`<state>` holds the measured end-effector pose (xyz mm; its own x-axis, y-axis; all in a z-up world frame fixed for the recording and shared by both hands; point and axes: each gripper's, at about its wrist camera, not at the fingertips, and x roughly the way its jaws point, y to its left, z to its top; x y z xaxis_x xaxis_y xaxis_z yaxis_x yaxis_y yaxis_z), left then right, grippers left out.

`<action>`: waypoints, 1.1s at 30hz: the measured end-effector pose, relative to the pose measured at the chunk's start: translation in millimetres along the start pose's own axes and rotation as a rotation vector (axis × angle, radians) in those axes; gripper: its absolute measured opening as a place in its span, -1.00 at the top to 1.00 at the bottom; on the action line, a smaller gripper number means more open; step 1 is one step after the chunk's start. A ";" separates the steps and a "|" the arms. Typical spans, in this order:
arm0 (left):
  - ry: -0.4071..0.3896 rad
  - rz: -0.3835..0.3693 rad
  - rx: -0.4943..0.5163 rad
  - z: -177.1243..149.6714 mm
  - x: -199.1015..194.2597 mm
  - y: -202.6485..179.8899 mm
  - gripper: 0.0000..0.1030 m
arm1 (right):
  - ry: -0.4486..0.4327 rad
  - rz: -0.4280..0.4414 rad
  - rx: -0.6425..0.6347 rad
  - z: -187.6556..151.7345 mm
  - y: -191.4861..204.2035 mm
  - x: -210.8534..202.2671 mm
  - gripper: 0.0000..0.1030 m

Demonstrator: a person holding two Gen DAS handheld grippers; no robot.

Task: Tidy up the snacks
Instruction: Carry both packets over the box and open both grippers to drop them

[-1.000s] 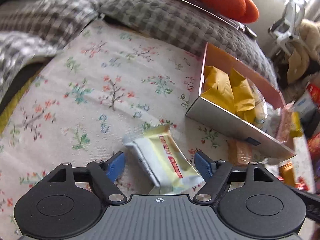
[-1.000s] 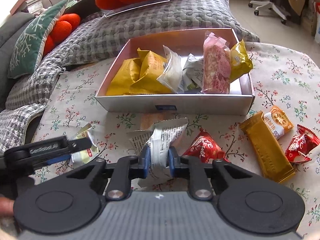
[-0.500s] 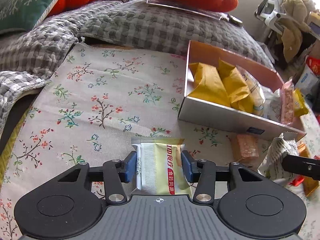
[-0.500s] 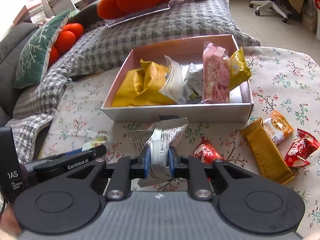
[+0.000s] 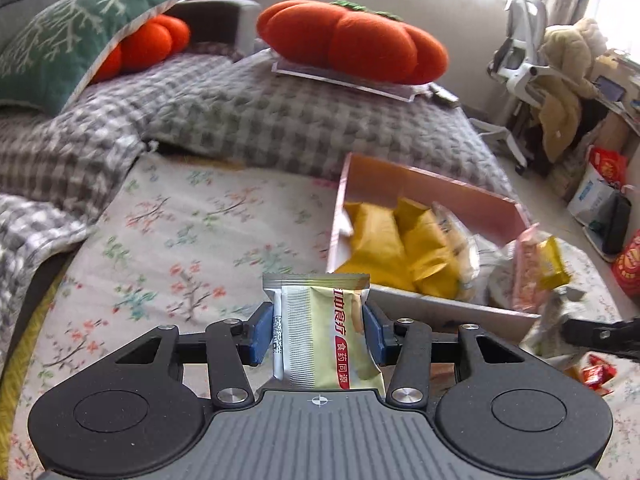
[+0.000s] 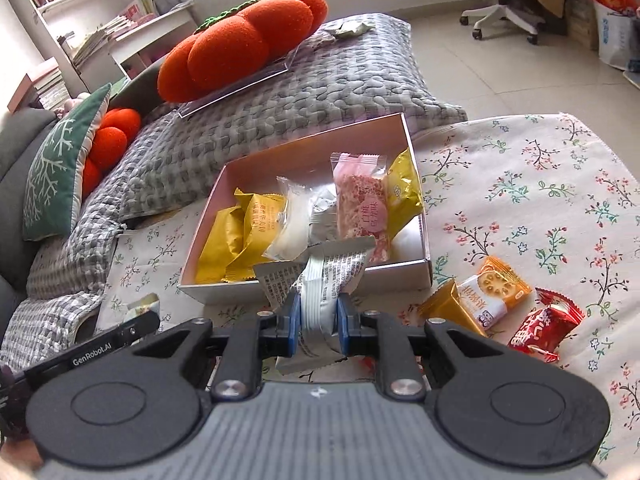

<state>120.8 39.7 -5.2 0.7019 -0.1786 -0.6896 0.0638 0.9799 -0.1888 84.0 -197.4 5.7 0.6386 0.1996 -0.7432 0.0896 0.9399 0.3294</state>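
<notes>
Floral cloth (image 6: 540, 200) covers the surface in both views; grey quilt (image 5: 280, 120) and orange cushion (image 5: 352, 40) behind. Box (image 6: 304, 284) w/ yellow, white and pink packs inside. Only right-wrist view shows loose snacks right of box: orange pack (image 6: 496, 292), red pack (image 6: 548, 328). Only left-wrist view shows the desk-chair corner (image 5: 520, 60). Left gripper (image 5: 319, 330) clamped on green pack (image 5: 324, 336), off the cloth. Right gripper (image 6: 319, 318) clamped on grey pack (image 6: 324, 280), just before box front wall.
</notes>
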 end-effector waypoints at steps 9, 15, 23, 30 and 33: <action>-0.036 -0.077 0.018 23.7 9.8 -23.7 0.13 | -0.052 0.015 0.034 14.9 -13.4 -5.8 0.68; 0.001 -0.164 0.024 36.9 33.4 -40.6 0.13 | -0.091 0.089 0.101 29.6 -24.5 -2.7 0.68; 0.105 -0.220 0.060 45.7 81.2 -58.0 0.13 | -0.026 0.204 0.221 49.6 -34.7 36.5 0.68; 0.092 -0.212 0.053 53.3 107.0 -52.5 0.12 | -0.004 0.163 0.179 54.2 -24.2 56.3 0.67; 0.063 -0.208 0.053 56.3 111.4 -49.0 0.12 | -0.029 0.116 0.122 55.5 -18.0 64.8 0.66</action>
<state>235.9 -23.2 -33.4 0.6241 -0.3806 -0.6823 0.2411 0.9245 -0.2952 166.2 -216.8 -16.1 0.6717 0.2947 -0.6797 0.1051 0.8703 0.4812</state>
